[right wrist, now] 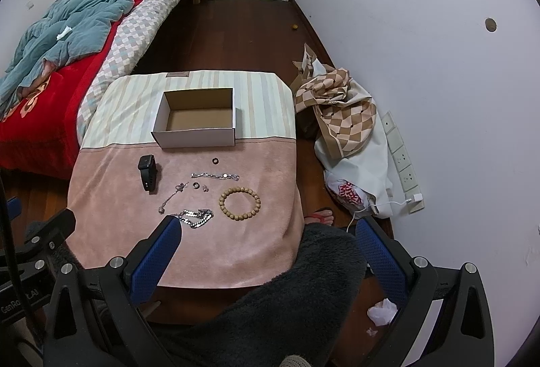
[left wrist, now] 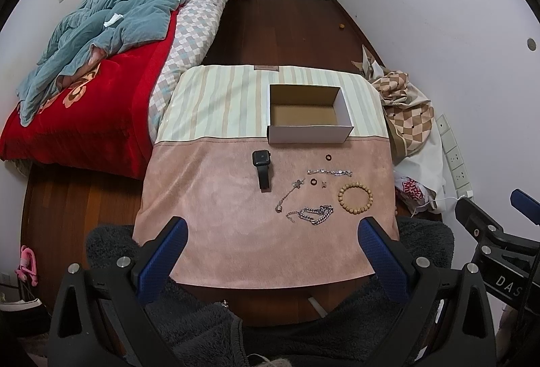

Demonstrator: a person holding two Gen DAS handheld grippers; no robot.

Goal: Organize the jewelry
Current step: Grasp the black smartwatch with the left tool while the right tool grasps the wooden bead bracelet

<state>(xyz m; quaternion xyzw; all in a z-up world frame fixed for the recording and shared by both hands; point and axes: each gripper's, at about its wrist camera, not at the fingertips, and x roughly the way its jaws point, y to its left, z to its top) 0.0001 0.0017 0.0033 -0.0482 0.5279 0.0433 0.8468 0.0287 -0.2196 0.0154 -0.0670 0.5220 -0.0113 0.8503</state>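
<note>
Well, both grippers, left gripper (left wrist: 271, 233) and right gripper (right wrist: 268, 233), hover spread wide and empty-handed; lettering reads "DAS" and "GenRobot.AI"

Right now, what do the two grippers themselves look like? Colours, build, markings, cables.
Both match: the left gripper and right gripper each have a black angular frame with silver bolts and two blue finger pads with a dotted grip texture. White lettering shows on the bodies, "DAS" on the right gripper and "GenRo..." on the left gripper, both cut off. Thin black cables run beside the left one.
</note>
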